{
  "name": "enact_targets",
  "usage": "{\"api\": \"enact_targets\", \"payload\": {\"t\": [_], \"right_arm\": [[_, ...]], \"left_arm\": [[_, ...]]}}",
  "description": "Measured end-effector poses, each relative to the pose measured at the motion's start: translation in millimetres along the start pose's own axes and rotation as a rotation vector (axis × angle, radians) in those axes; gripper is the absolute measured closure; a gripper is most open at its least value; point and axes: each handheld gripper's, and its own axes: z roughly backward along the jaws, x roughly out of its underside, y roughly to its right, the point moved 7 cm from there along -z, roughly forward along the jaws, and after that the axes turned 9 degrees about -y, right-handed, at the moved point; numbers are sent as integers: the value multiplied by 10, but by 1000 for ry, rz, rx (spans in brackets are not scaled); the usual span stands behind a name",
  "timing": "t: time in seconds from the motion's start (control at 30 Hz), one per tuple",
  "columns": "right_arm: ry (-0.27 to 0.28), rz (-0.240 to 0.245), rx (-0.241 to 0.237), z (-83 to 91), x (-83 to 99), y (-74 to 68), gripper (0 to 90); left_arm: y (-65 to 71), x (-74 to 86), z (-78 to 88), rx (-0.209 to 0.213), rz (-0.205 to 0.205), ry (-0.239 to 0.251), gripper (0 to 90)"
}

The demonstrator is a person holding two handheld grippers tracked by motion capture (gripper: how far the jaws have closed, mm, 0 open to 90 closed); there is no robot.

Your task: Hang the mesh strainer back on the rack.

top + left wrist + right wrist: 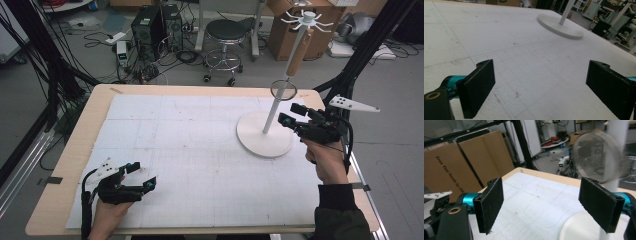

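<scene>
Your round clear-lensed magnifier with the tan wooden handle already hangs on the white round-based rack. Your right gripper waits beside its pole, jaws wide and empty; your left gripper (far from the rack) gapes empty too.

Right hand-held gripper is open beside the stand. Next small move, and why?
Probably draw the right hand-held gripper back off the stand: its jaws stand open with nothing between them, and the magnifier hangs from the rack, apart from the pads. The left hand-held gripper rests open on the mat.
</scene>
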Motion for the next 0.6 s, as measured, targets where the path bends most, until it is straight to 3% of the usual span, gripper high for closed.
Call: {"api": "enact_targets", "payload": {"t": [0.27,0.6], "right_arm": [[-12,3,-12,-155,240,-126,181],[-53,10,-29,-253,517,-220,176]], "left_arm": [[0,-24,10,-5,-1,13,93],[54,-34,-93,1,-26,-7,93]]}}
